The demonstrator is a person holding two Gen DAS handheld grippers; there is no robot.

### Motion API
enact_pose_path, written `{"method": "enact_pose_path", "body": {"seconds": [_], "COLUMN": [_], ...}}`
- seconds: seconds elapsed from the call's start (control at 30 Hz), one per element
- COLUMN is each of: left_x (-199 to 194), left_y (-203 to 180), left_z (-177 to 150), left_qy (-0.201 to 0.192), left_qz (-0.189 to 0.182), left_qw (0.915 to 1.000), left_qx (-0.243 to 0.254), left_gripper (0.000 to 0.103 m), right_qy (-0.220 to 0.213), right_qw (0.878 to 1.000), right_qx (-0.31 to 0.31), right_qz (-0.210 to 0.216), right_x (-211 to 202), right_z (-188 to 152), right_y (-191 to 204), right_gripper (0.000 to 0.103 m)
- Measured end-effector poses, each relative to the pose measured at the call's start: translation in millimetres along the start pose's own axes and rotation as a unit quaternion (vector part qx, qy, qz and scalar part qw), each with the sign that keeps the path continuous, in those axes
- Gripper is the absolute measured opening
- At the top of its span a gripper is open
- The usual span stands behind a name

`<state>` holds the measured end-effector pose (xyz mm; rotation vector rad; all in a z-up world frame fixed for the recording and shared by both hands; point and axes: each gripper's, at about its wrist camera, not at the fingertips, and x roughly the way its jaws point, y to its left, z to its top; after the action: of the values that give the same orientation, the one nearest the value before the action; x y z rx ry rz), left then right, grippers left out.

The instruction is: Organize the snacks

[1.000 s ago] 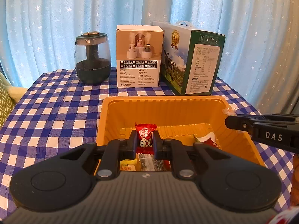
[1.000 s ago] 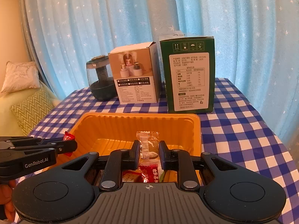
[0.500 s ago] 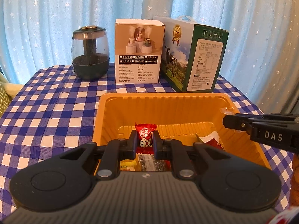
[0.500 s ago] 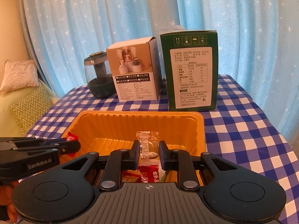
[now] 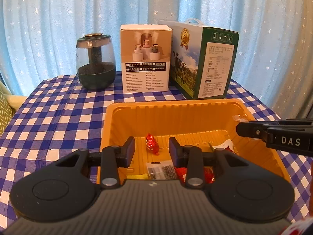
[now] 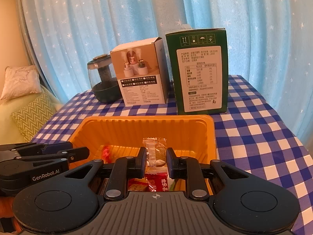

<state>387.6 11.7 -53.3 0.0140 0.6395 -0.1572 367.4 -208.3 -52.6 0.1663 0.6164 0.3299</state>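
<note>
An orange plastic tray (image 5: 176, 105) (image 6: 148, 119) sits on the blue checked tablecloth with several wrapped snacks in its near end. My left gripper (image 5: 152, 149) hovers over the tray and its jaws are opening. A red wrapped candy (image 5: 152, 146) (image 6: 106, 153) is free of the pads, dropping to the tray floor between them. My right gripper (image 6: 156, 161), also above the tray, is shut on a clear-wrapped candy (image 6: 154, 152); in the left wrist view it (image 5: 242, 127) enters from the right with the wrapper's tip (image 5: 239, 117) showing.
Behind the tray stand a dark glass humidifier (image 5: 95, 62), a white product box (image 5: 145, 58) and a green milk carton box (image 5: 203, 62). Blue star curtains hang behind. A green sofa with cushions (image 6: 29, 111) lies off the table's left edge.
My left gripper's jaws have parted and let go of the red candy, which now sits lower in the tray. The right gripper keeps its hold on the clear candy.
</note>
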Motion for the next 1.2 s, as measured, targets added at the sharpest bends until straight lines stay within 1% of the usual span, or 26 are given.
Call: {"method": "enact_pose_path", "body": {"seconds": [0.07, 0.13, 0.17, 0.33, 0.53, 0.67, 0.7, 0.73, 0.77, 0.83, 0.87, 0.93, 1.07, 1.2], "left_x": [-1.0, -2.1, -2.2, -1.2, -1.6, -1.6, -1.4, -1.3, -1.4, -1.3, -1.2, -1.2, -1.6, -2.3], "left_y": [0.9, 0.0, -0.7, -0.8, 0.5, 0.6, 0.3, 0.1, 0.1, 0.3, 0.7, 1.4, 1.0, -0.7], "left_z": [0.6, 0.4, 0.3, -0.1, -0.1, 0.0, 0.0, -0.1, -0.4, -0.8, -1.0, -1.2, -2.0, -3.0], "left_qy": [-0.001, -0.002, -0.002, 0.003, 0.002, 0.004, 0.004, 0.005, 0.005, 0.005, 0.005, 0.004, 0.001, 0.0], "left_qz": [0.0, 0.001, 0.002, -0.001, 0.0, -0.001, -0.001, -0.001, 0.0, 0.004, 0.005, 0.008, 0.015, 0.018], "left_qw": [1.0, 1.0, 1.0, 1.0, 1.0, 1.0, 1.0, 1.0, 1.0, 1.0, 1.0, 1.0, 0.9999, 0.9998], "left_qx": [-0.001, 0.002, 0.004, 0.005, 0.003, 0.002, 0.003, 0.003, 0.004, 0.004, 0.004, 0.004, 0.006, 0.009], "left_gripper": [0.034, 0.039, 0.04, 0.041, 0.041, 0.041, 0.042, 0.046, 0.049, 0.056, 0.057, 0.065, 0.076, 0.082], "right_qy": [0.0, -0.001, -0.002, -0.006, -0.011, -0.023, -0.028, -0.03, -0.031, -0.037, -0.043, -0.045, -0.043, -0.035], "right_qw": [1.0, 1.0, 1.0, 1.0, 1.0, 0.999, 0.999, 0.998, 0.998, 0.998, 0.997, 0.997, 0.997, 0.997], "right_qx": [0.004, 0.008, 0.009, 0.01, 0.01, 0.015, 0.017, 0.018, 0.021, 0.036, 0.044, 0.052, 0.068, 0.067], "right_qz": [0.003, 0.007, 0.009, 0.022, 0.027, 0.032, 0.039, 0.044, 0.046, 0.04, 0.038, 0.031, 0.018, 0.011], "right_x": [-0.1, 0.1, -0.1, 1.2, 2.2, 0.8, 0.6, 0.8, 1.1, -0.1, -1.6, -3.0, -4.8, -5.1], "right_z": [0.6, 1.7, 2.0, 4.6, 5.2, 5.2, 5.3, 5.5, 6.0, 7.0, 7.2, 9.4, 12.0, 10.9], "right_y": [0.2, -0.1, 0.2, 2.9, 5.5, 4.0, 3.3, 2.6, 1.3, -3.5, -6.1, -11.0, -19.5, -20.0], "right_gripper": [0.022, 0.022, 0.022, 0.022, 0.022, 0.022, 0.022, 0.023, 0.025, 0.062, 0.065, 0.065, 0.065, 0.065]}}
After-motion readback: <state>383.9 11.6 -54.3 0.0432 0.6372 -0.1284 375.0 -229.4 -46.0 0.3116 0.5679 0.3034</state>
